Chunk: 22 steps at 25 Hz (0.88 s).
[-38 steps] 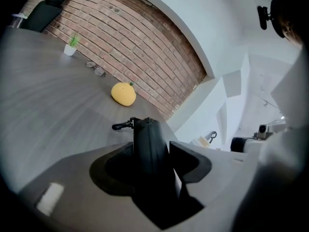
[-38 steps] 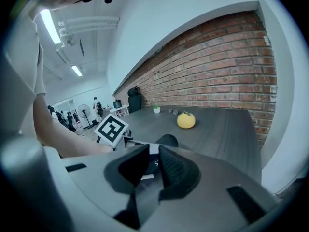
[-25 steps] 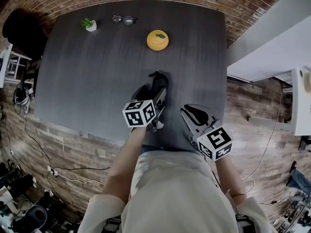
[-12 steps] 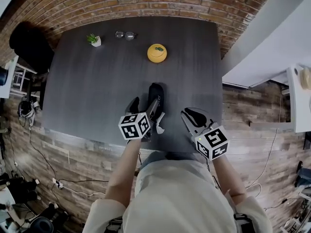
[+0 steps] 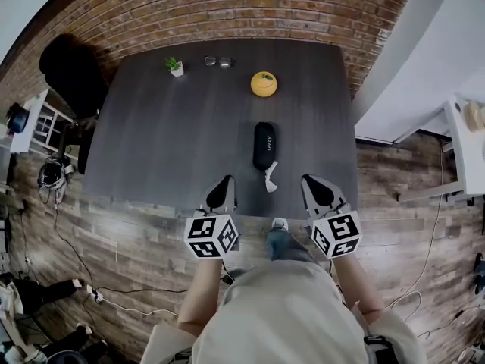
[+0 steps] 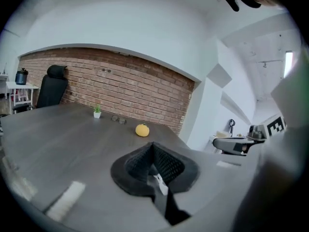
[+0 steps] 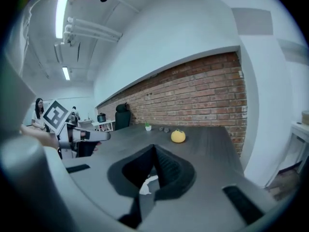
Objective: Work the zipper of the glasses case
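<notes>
The black glasses case point(image 5: 264, 145) lies alone in the middle of the dark table point(image 5: 167, 135), lengthwise away from me. A small white piece point(image 5: 270, 177) lies at its near end. My left gripper point(image 5: 223, 179) and right gripper point(image 5: 310, 179) hover at the table's front edge, short of the case, one on each side. Both have just closed with nothing between the jaws. In the left gripper view the shut jaws point(image 6: 153, 146) hide the case; so do those in the right gripper view point(image 7: 154, 147). I cannot make out the zipper.
At the far edge of the table stand an orange round object point(image 5: 264, 83), a pair of glasses point(image 5: 217, 62) and a small potted plant point(image 5: 176, 67). A black chair point(image 5: 72, 70) stands at the far left corner, and a brick wall point(image 5: 250, 14) runs behind.
The left gripper, open at the case before, has drawn back toward me and shut. The right gripper has also drawn back a little. The case now lies uncovered.
</notes>
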Motion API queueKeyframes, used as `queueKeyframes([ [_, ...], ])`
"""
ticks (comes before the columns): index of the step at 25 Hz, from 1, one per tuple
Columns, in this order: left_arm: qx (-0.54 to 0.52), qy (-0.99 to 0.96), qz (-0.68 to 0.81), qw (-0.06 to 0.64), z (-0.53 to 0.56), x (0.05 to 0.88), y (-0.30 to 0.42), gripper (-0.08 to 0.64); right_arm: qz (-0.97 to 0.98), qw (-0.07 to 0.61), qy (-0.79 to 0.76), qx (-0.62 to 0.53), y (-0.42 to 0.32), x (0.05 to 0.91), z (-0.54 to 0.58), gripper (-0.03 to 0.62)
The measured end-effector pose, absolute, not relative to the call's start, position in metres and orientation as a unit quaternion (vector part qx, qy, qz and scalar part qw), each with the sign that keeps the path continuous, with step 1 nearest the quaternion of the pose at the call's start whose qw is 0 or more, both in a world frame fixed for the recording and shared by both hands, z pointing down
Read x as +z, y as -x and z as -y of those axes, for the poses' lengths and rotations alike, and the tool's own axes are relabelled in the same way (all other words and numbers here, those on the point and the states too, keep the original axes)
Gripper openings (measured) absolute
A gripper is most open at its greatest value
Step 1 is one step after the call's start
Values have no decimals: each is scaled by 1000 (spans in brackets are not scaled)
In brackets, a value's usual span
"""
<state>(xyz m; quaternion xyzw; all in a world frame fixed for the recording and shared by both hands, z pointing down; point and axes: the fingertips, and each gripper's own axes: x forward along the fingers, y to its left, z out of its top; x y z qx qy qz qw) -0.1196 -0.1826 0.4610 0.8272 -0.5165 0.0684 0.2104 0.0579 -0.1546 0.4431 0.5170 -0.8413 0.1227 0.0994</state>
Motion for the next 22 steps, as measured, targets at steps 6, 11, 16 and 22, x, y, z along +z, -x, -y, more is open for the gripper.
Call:
queueKeyframes([
  [6,46,-841,493,216,92,454,146,9,831,70,-542,104,-34,426,73,3],
  [11,42,-856,468,215,24,453,148,9,835,68,-540,80,-18,418,2,3],
  [16,41,-857,468,213,-29,449,158,9,843,71,-530,67,-3,413,-52,3],
  [22,35,-863,462,204,-71,439,167,9,850,68,-520,50,18,405,-94,3],
])
